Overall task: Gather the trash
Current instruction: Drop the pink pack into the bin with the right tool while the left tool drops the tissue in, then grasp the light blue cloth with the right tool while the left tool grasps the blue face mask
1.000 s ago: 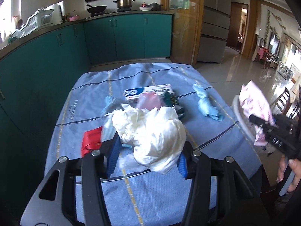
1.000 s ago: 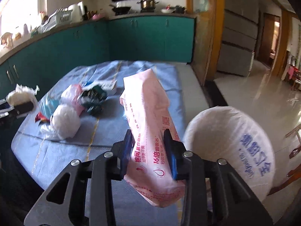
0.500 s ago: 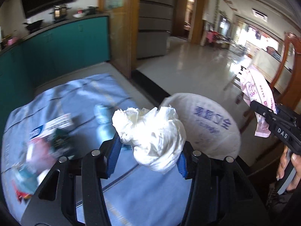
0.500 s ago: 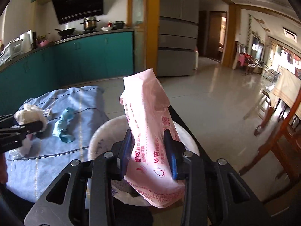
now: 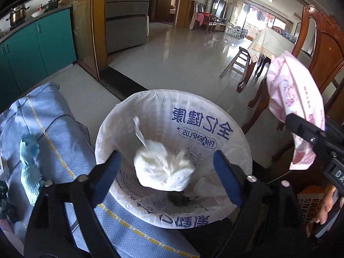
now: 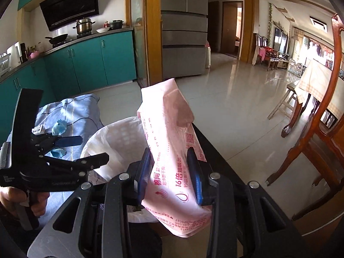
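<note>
Drop step, by my read. Left gripper [image 5: 166, 173] hangs over the bin [image 5: 240, 129] with jaws spread wide and nothing between them; a white wad [image 5: 163, 169] sits blurred in the mouth of the bin, below the fingers and clear of both pads. Can't tell whether it's airborne or resting on the liner.

Right gripper [image 6: 171, 177] is clamped on a pink wrapper [image 6: 172, 142], pinched near its lower part, top end standing up and leaning a bit. It sits just beside the bin rim on the chair side, not over the opening.

Judgement for the next move: bring the right gripper over the opening, then spread the jaws; the wrapper is light and floppy, so release low or it may catch the rim.

On the tablecloth [image 5: 71, 142], a crumpled blue tissue [image 5: 29, 165] near the bin awaits pickup.
</note>
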